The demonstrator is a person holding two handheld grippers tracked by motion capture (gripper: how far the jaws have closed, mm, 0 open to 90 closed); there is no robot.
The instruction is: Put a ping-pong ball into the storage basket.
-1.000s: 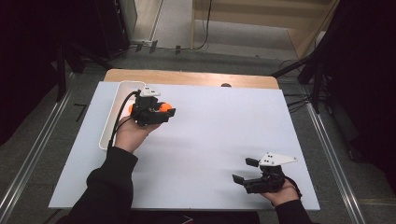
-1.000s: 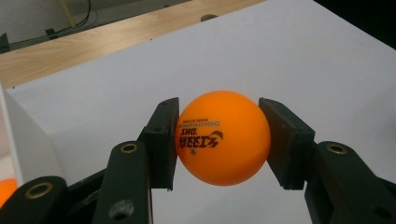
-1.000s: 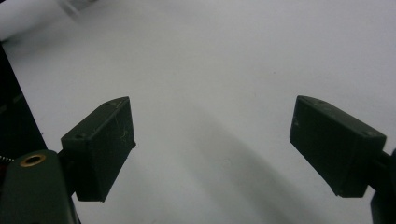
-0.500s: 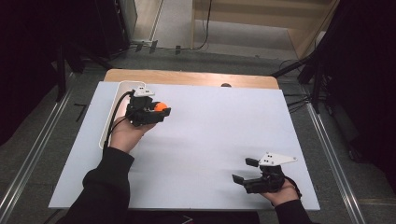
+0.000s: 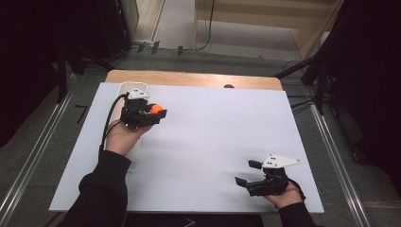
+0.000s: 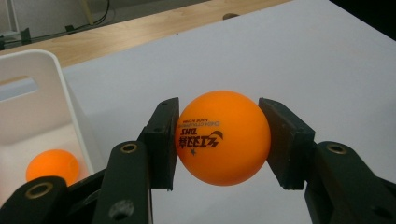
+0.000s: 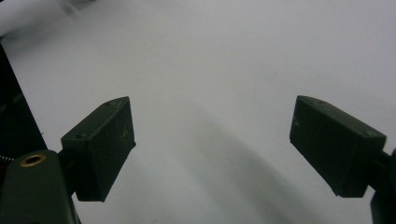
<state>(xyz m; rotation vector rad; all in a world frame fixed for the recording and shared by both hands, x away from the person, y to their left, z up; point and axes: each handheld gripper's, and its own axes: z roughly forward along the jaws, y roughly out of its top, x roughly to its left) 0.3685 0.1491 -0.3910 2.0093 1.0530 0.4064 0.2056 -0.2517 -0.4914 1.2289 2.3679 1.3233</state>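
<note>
The left gripper [image 6: 219,140] pinches a glossy orange table-tennis ball [image 6: 223,137] beside the white plastic bin [image 6: 42,93], likely for transfer; the right gripper [image 7: 212,149] idles, jaws spread.

The left gripper [image 5: 152,113], clamped on the orange ball [image 5: 155,108], has drifted slightly away from the person, its claw now farther up beside the white tray [image 5: 124,88].

White sheet [image 5: 213,142] bare between hands, free passage; white bin [image 6: 42,107] wall blocks far-left corner.
</note>
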